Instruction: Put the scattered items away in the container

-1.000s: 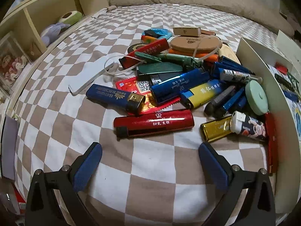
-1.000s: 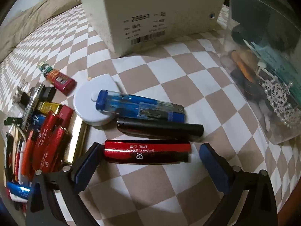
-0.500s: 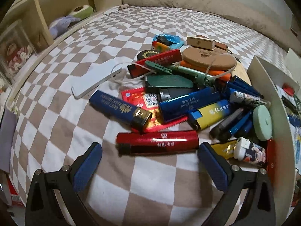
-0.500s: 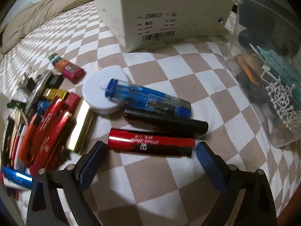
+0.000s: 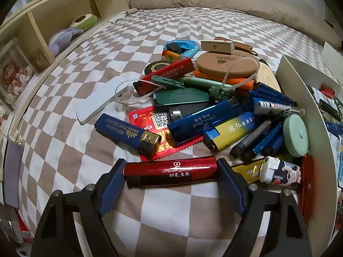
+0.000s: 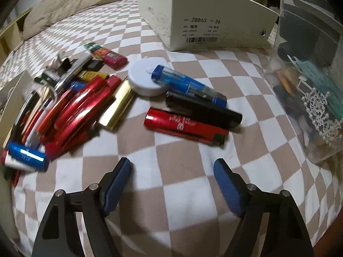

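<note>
Two handheld grippers angle steeply down over a bed with a brown and white checked cover (image 5: 90, 156). The left gripper (image 5: 171, 169) is tilted down at the near edge of a heap of lighters, and its blue-padded fingers (image 5: 112, 184) are closing lengthwise on a red lighter (image 5: 170, 170) lying flat, one pad at each end, touching or nearly so. Just beyond it lie a dark blue lighter with a gold cap (image 5: 128, 133), a red packet (image 5: 154, 128) and more lighters, with a mint round case (image 5: 295, 135) against the white box wall (image 5: 308, 115) at right. The right gripper (image 6: 172, 172) also points downward, slightly rolled, its fingers (image 6: 116, 184) closing on nothing but bare cover. Another red lighter (image 6: 185, 126) lies a little beyond them, apart, beside a black lighter (image 6: 203, 109), a clear blue lighter (image 6: 188, 84) and a white disc (image 6: 145, 79). A white cardboard box (image 6: 205, 27) stands far, a clear container (image 6: 308, 85) at right
</note>
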A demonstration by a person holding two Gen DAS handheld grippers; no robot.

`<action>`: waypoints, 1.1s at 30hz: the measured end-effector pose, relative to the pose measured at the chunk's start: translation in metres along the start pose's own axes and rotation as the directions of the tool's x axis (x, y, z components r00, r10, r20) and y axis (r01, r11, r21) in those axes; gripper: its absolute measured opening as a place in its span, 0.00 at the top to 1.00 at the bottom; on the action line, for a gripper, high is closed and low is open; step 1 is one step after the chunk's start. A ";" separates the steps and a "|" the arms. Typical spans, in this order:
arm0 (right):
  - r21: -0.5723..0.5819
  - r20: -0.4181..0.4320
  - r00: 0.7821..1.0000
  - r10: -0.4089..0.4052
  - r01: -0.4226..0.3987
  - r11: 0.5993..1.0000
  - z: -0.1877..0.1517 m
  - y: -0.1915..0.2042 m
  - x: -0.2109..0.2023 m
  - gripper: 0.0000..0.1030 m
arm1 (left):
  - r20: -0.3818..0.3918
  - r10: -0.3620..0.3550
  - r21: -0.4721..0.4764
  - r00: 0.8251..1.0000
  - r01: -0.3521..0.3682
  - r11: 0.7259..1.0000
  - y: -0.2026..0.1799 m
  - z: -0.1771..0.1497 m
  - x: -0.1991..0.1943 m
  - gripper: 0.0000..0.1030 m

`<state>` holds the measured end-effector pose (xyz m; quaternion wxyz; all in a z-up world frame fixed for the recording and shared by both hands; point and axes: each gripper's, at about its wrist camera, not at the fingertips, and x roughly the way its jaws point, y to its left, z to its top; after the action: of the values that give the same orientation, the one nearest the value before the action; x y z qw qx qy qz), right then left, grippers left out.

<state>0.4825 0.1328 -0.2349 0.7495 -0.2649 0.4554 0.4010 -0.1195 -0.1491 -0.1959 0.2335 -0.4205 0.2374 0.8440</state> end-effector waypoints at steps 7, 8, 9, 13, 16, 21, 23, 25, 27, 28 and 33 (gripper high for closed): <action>0.094 0.027 0.999 0.031 -0.033 0.995 -0.004 -0.009 -0.005 0.18 | 0.003 -0.007 0.014 1.000 0.007 1.000 -0.001 -0.004 -0.003 0.18; 0.114 0.021 0.999 0.038 -0.040 0.993 0.001 -0.010 -0.003 0.12 | 0.003 -0.006 0.017 1.000 0.006 1.000 -0.001 -0.005 -0.003 0.18; 0.131 0.014 0.999 0.042 -0.044 0.990 0.005 -0.010 -0.001 0.07 | 0.004 -0.006 0.020 1.000 0.006 1.000 -0.002 -0.005 -0.004 0.18; 0.197 -0.008 1.000 0.013 -0.011 0.980 0.021 -0.010 0.010 0.05 | 0.005 -0.009 0.018 1.000 0.009 1.000 -0.002 -0.006 -0.003 0.18; 0.198 -0.021 0.999 -0.036 0.039 0.979 0.035 -0.012 0.018 0.05 | 0.012 -0.013 0.022 1.000 0.012 1.000 -0.002 -0.008 -0.003 0.18; 0.248 -0.030 0.998 -0.047 0.053 0.967 0.050 -0.024 0.028 0.05 | 0.025 -0.010 0.031 1.000 0.009 0.999 -0.003 -0.009 -0.004 0.18; 0.232 -0.034 0.999 -0.042 0.049 0.971 0.052 -0.022 0.028 0.08 | 0.027 -0.008 0.036 1.000 0.007 0.999 -0.004 -0.009 -0.004 0.18; 0.184 -0.035 0.998 -0.049 0.054 0.981 0.053 -0.018 0.026 0.19 | 0.020 -0.015 0.030 1.000 0.014 0.999 -0.004 -0.009 -0.004 0.18; 0.156 -0.040 0.998 -0.044 0.050 0.986 0.053 -0.015 0.024 0.19 | 0.011 -0.017 0.038 1.000 0.016 0.999 -0.004 -0.007 -0.005 0.18; 0.149 -0.043 0.998 -0.037 0.043 0.988 0.053 -0.014 0.023 0.19 | 0.011 -0.016 0.044 1.000 0.015 0.999 -0.004 -0.006 -0.006 0.18; 0.130 -0.040 0.999 0.009 -0.004 0.992 0.047 -0.013 0.014 0.19 | 0.041 -0.015 0.043 0.999 0.013 0.999 0.003 0.000 -0.019 0.18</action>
<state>0.5193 0.1666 -0.2261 0.7546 -0.2222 0.4962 0.3674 -0.1108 -0.1556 -0.1797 0.2532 -0.3997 0.2473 0.8455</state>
